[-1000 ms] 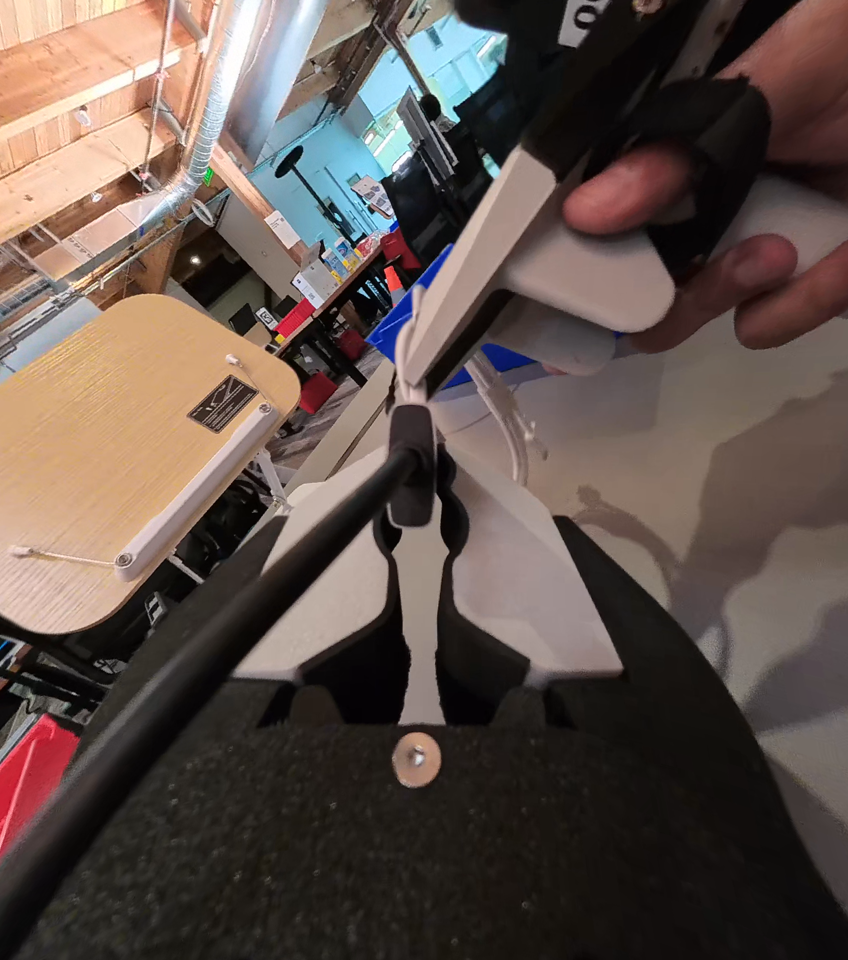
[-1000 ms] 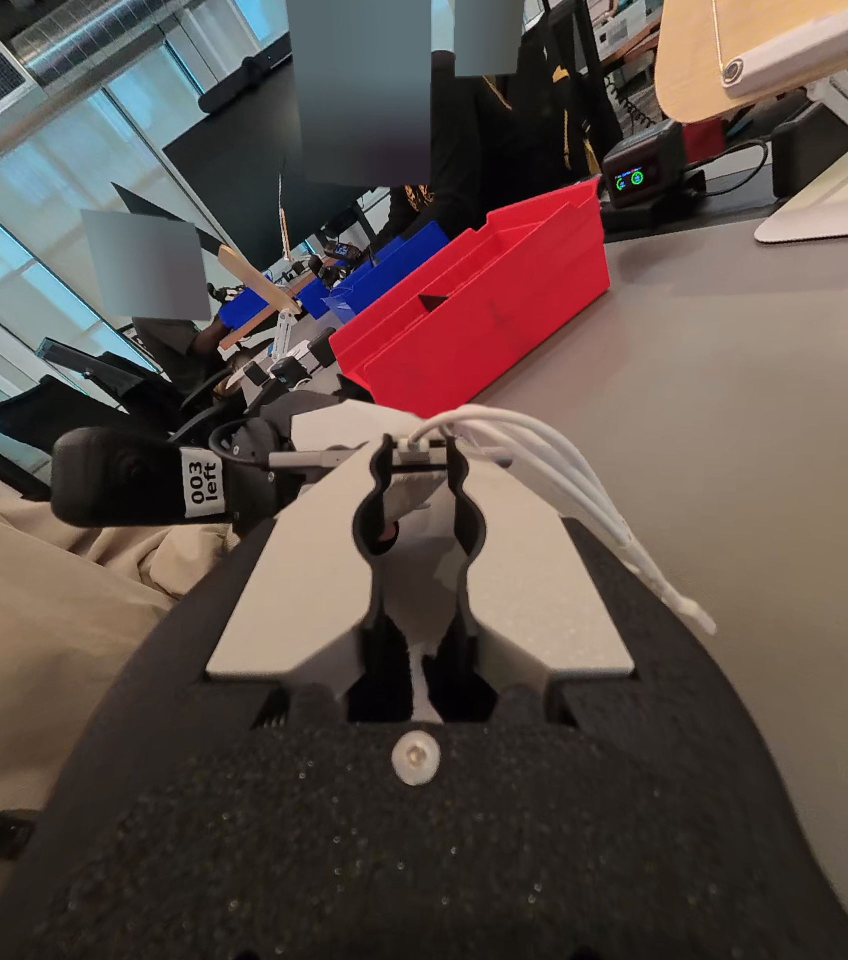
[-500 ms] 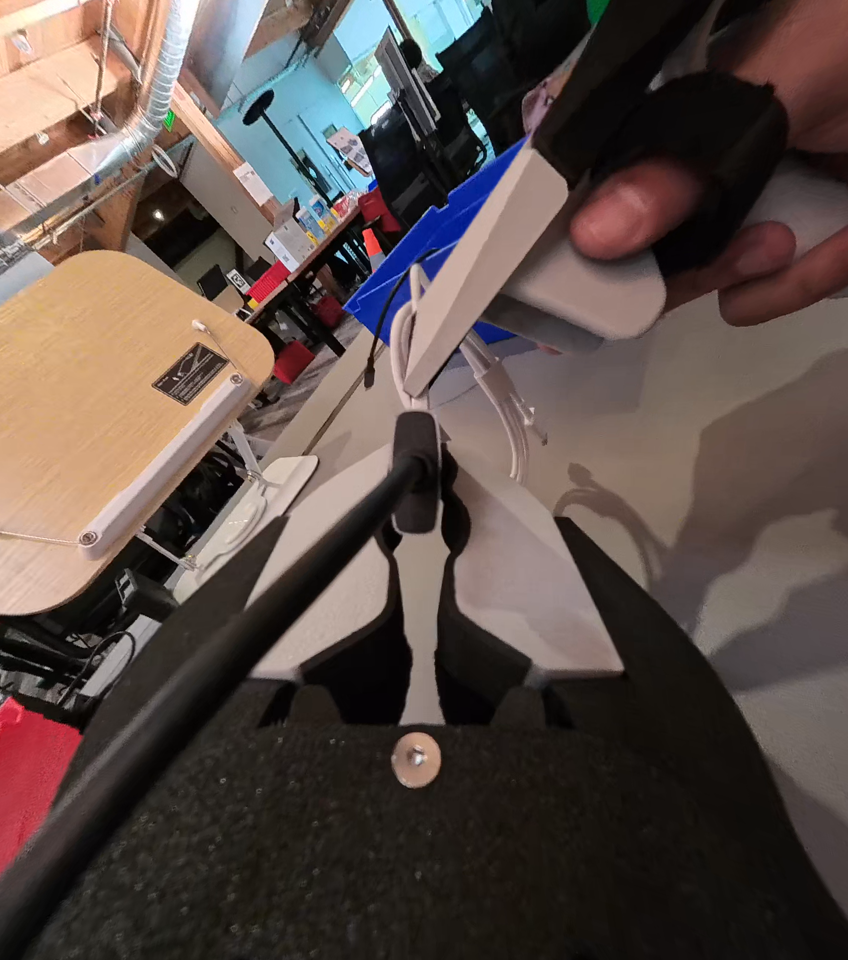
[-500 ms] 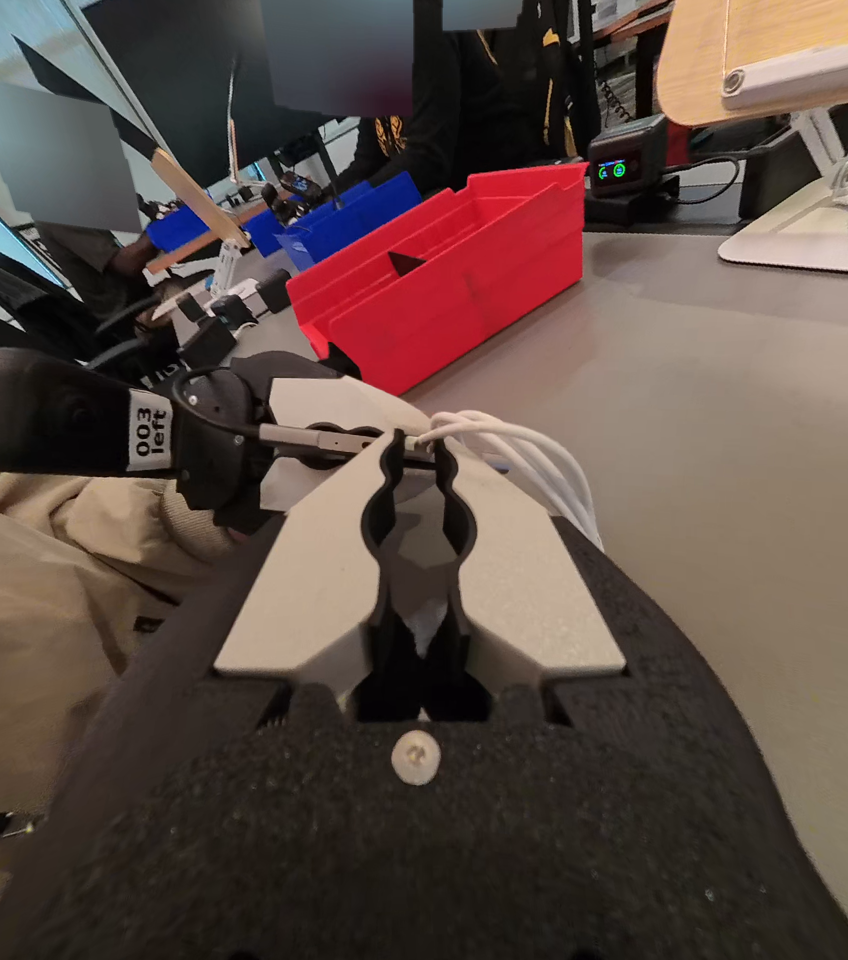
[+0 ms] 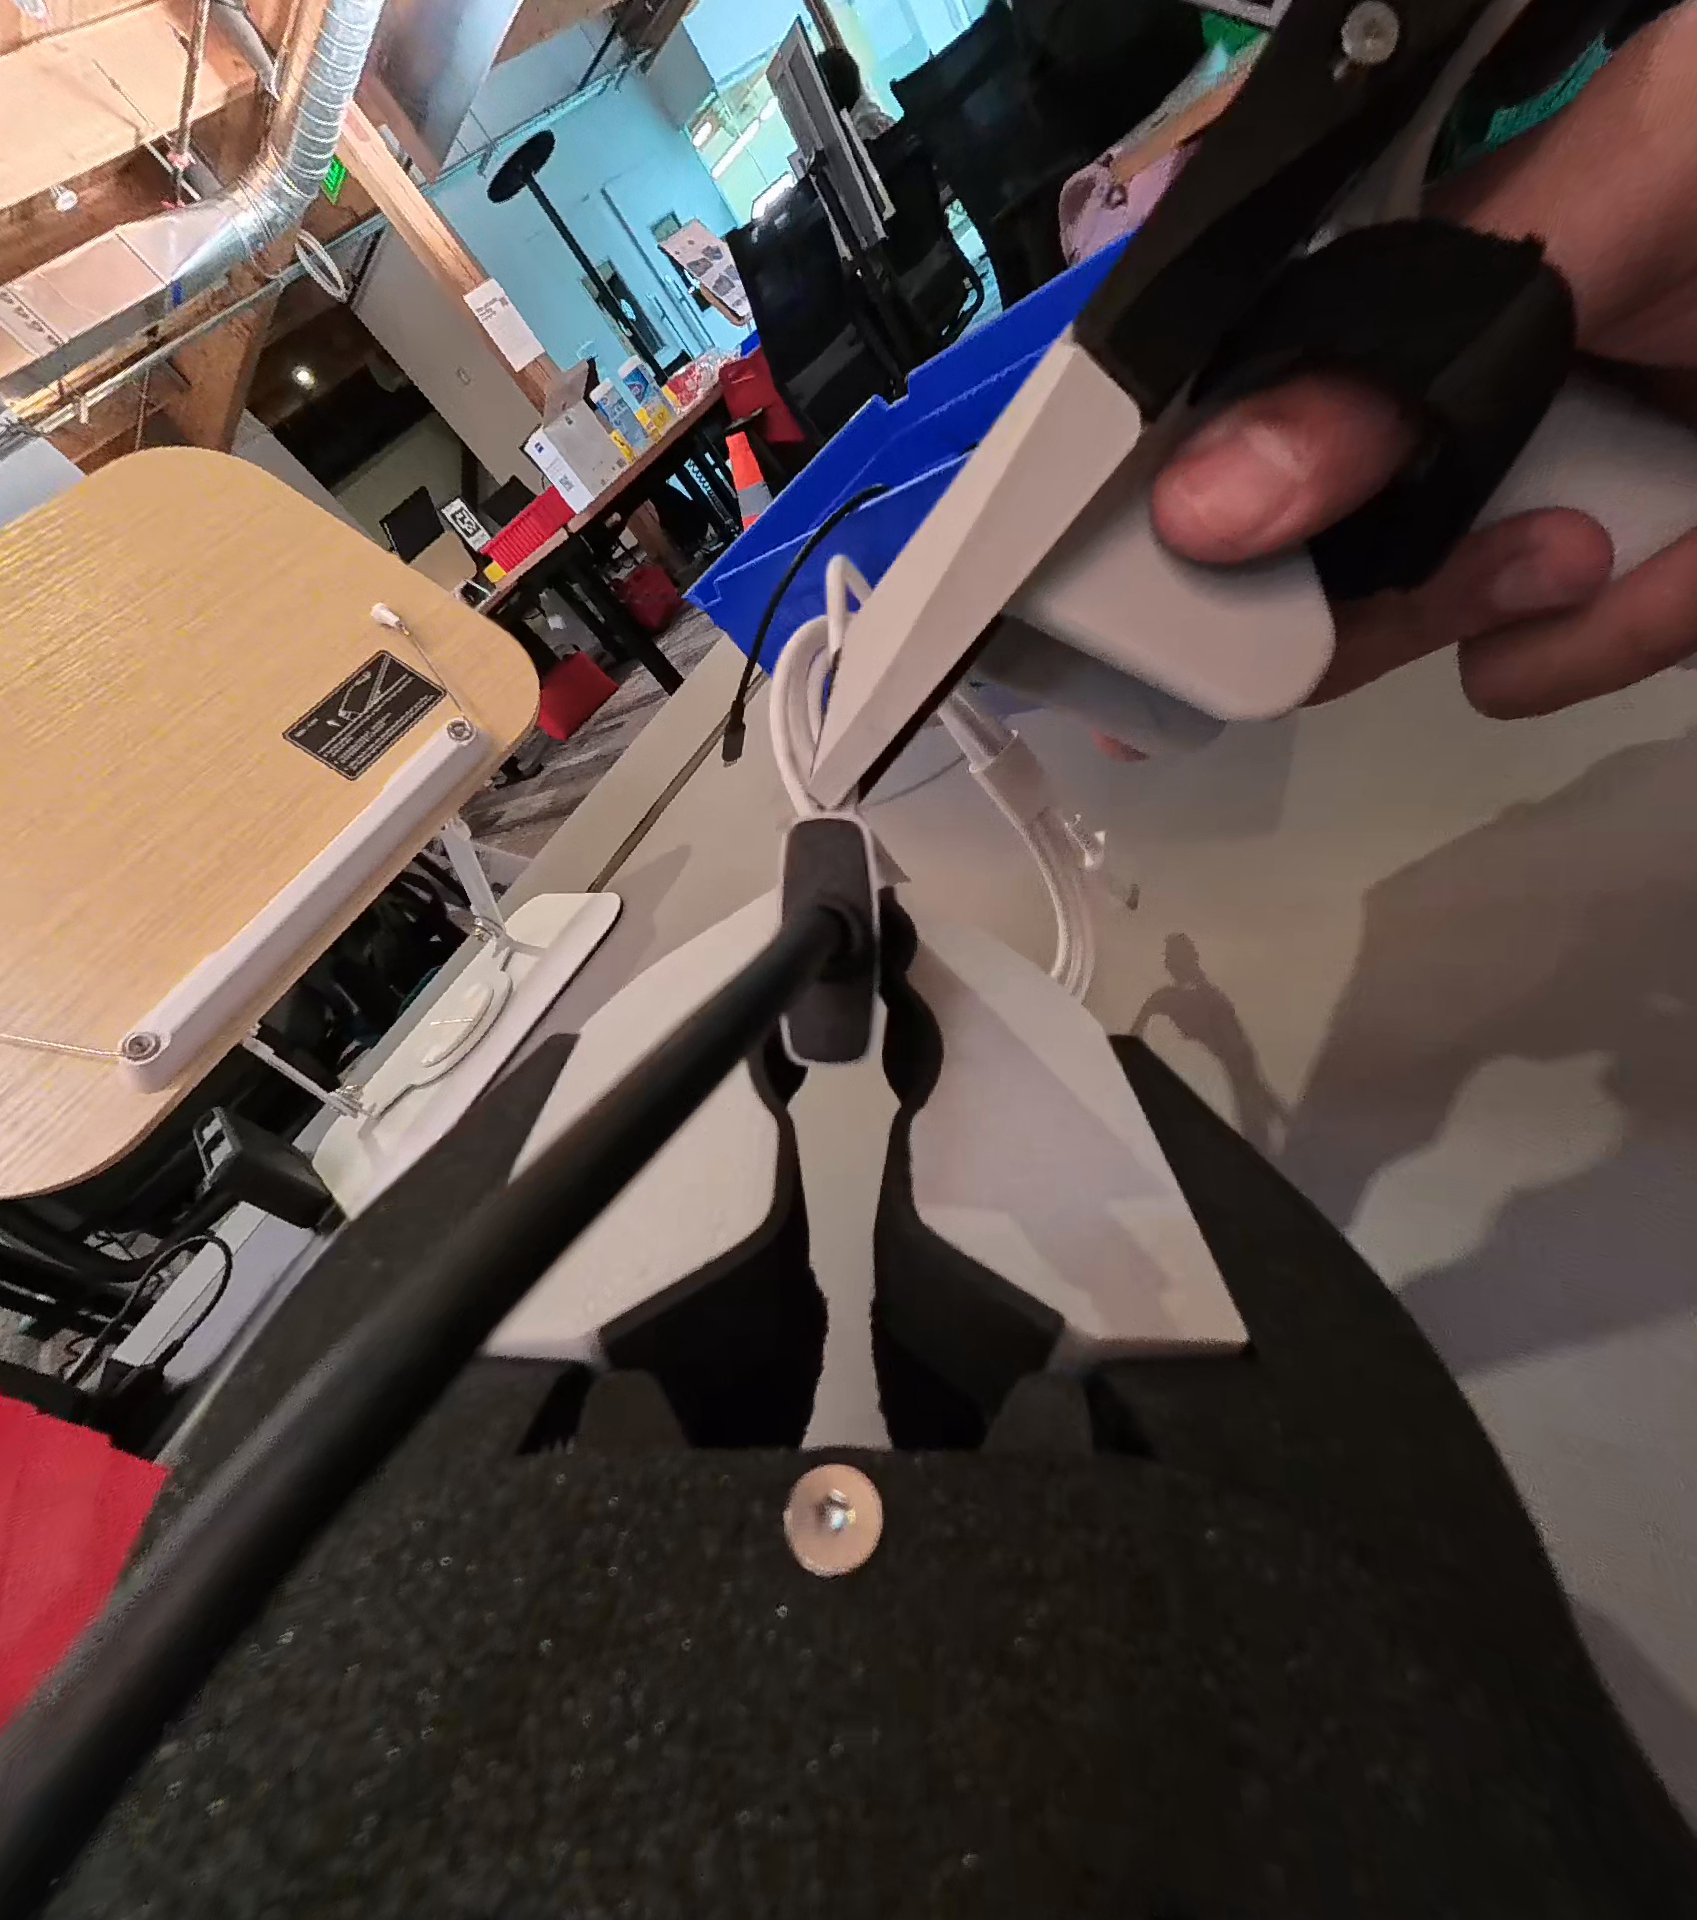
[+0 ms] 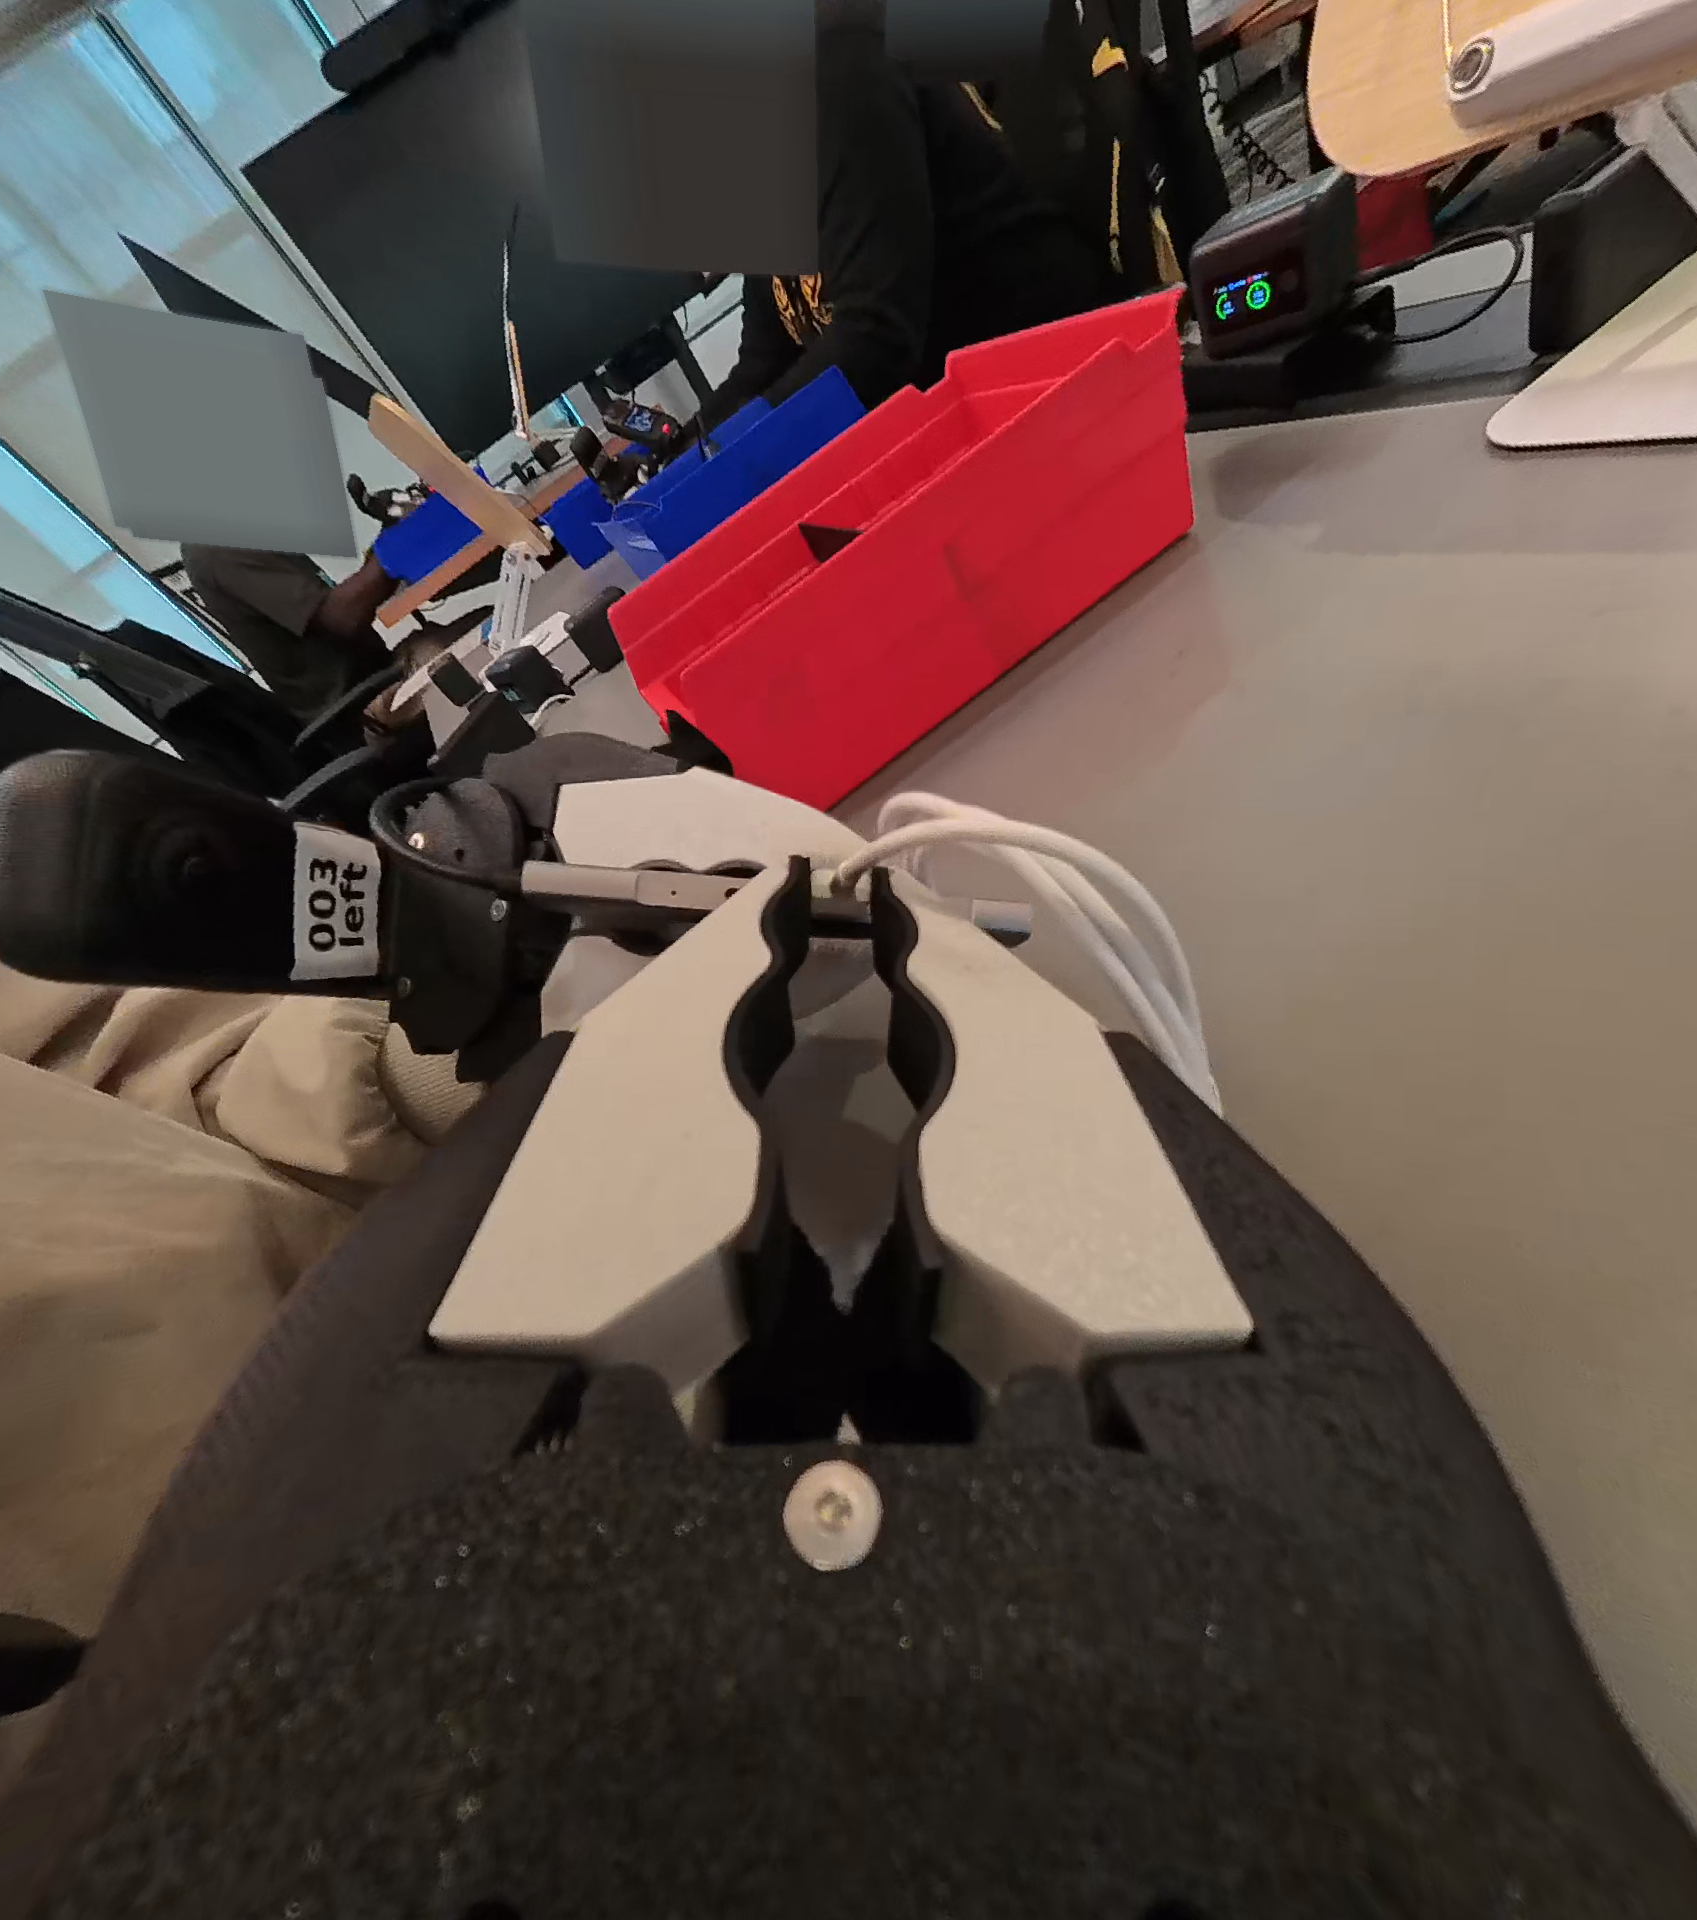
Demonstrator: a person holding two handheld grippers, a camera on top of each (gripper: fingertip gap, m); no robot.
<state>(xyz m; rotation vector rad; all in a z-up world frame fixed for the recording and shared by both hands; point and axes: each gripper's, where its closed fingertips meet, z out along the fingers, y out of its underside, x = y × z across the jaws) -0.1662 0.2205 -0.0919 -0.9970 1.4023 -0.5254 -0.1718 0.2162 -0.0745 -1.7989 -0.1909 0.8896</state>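
Note:
My left gripper (image 5: 828, 940) is shut on a black plug (image 5: 818, 883). Its black cable (image 5: 511, 1247) runs off to the lower left. My right gripper (image 6: 836, 894) is shut on the plug end of a coiled white cable (image 6: 1083, 904). In the left wrist view the right gripper (image 5: 828, 784), held by a hand (image 5: 1446, 499), points down onto the top of the black plug, and the white cable (image 5: 792, 707) loops beside it. In the right wrist view the left gripper (image 6: 470, 914) is at the left, and a silver connector (image 6: 615, 885) reaches from it to my right fingertips. I cannot tell whether the plugs are joined.
The grey table (image 6: 1446, 831) lies below. A red bin (image 6: 927, 582) stands beyond the grippers and a blue bin (image 5: 875, 468) behind the right gripper. A tilted wooden board (image 5: 148, 748) on a white stand (image 5: 480, 1008) is at the left. People sit at desks behind. My two grippers' fingertips are within a few centimetres of each other.
Both grippers keep their hold and stay tip to tip. The views have swung a little. In the right wrist view the left gripper sits slightly farther left.

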